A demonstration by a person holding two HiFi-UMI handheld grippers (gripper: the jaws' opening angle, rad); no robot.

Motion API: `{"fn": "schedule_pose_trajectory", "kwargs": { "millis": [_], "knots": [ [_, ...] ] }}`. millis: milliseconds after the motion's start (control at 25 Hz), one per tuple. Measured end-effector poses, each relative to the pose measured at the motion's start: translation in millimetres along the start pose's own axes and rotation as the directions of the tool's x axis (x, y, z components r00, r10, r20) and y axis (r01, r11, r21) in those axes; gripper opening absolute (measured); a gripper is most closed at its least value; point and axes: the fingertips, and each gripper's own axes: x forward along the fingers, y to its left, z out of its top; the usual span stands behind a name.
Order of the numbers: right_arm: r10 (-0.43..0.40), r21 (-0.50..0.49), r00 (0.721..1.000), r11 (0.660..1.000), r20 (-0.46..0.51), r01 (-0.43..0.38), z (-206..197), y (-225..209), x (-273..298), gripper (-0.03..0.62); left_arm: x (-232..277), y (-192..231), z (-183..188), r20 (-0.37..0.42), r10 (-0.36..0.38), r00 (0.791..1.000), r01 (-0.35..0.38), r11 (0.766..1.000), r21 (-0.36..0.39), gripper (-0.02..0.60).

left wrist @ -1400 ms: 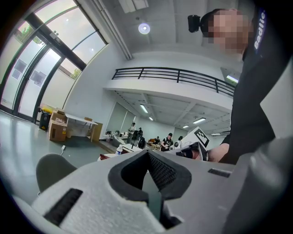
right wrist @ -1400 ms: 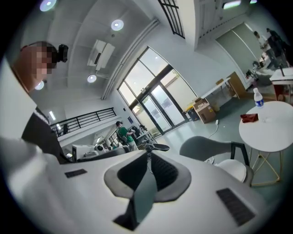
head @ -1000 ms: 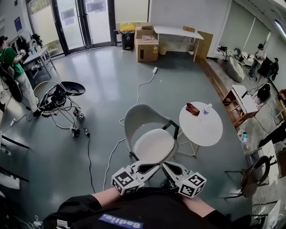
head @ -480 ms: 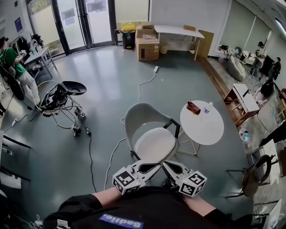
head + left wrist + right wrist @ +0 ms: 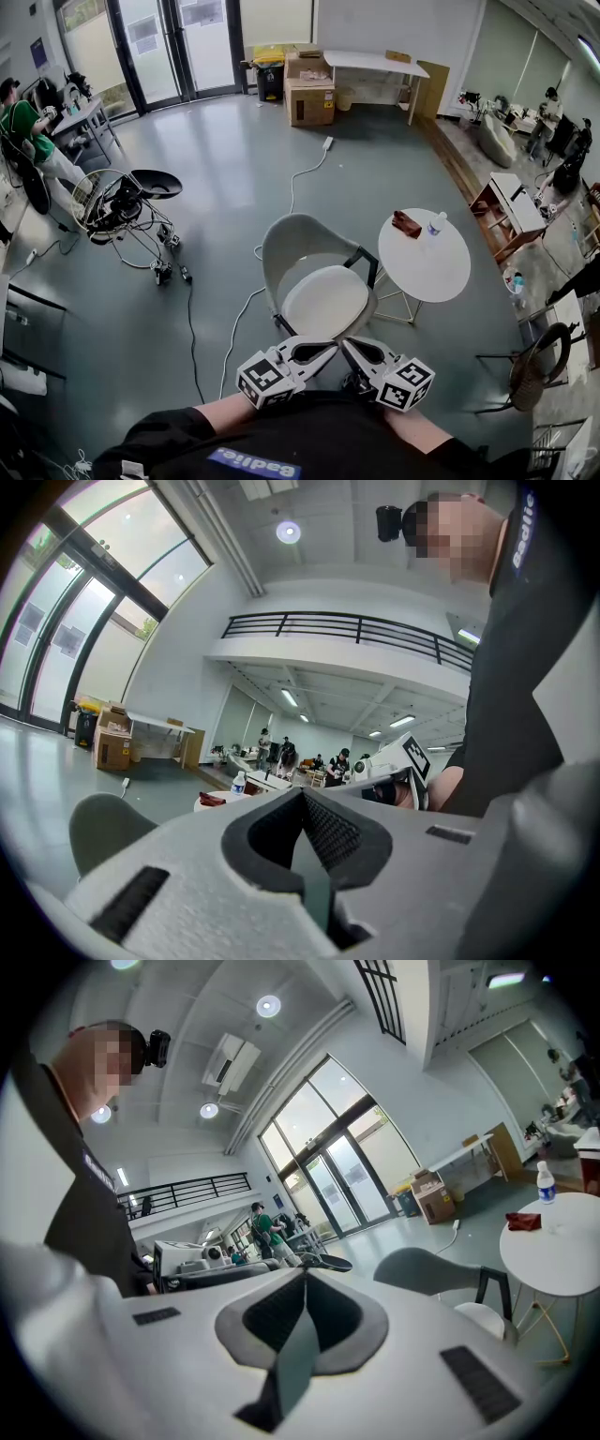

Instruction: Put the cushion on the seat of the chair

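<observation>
On the chair seat: a pale, round, padded cushion [image 5: 323, 302] lies flat and fills the seat, so the task's thing appears to be in its place already.
Chair: a grey shell-backed chair with dark legs [image 5: 298, 246] stands on the grey floor with its backrest away from the person, so the seat is open toward the grippers for easy reach.
Left gripper [image 5: 328, 349]: jaws pressed together on nothing; held close to the person, pointing across toward the right gripper.
Right gripper [image 5: 348, 344]: jaws likewise closed and empty; its tip is just beside the left one's, near the seat's front edge in the head view.
Posture: both tools are drawn in with tips meeting, which reads as a rest pose rather than a reach.
Round white counter [image 5: 427, 272]: just beside the chair, carrying a clear plastic bottle [image 5: 432, 227] and a dark red folded object [image 5: 405, 226]; neither bears on the task.
Stage: judged complete, or nearly so; no grip seems called for.
</observation>
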Motion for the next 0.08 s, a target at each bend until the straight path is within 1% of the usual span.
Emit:
{"fn": "schedule_pose_trajectory", "kwargs": {
  "millis": [80],
  "knots": [
    [0.001, 0.0, 1.0, 1.0, 0.001, -0.001, 0.2, -1.3, -1.2, 0.033, 1.5, -0.4, -0.9, -0.001, 0.001, 1.0, -0.001, 1.0, 0.0, 0.015]
  ]
}}
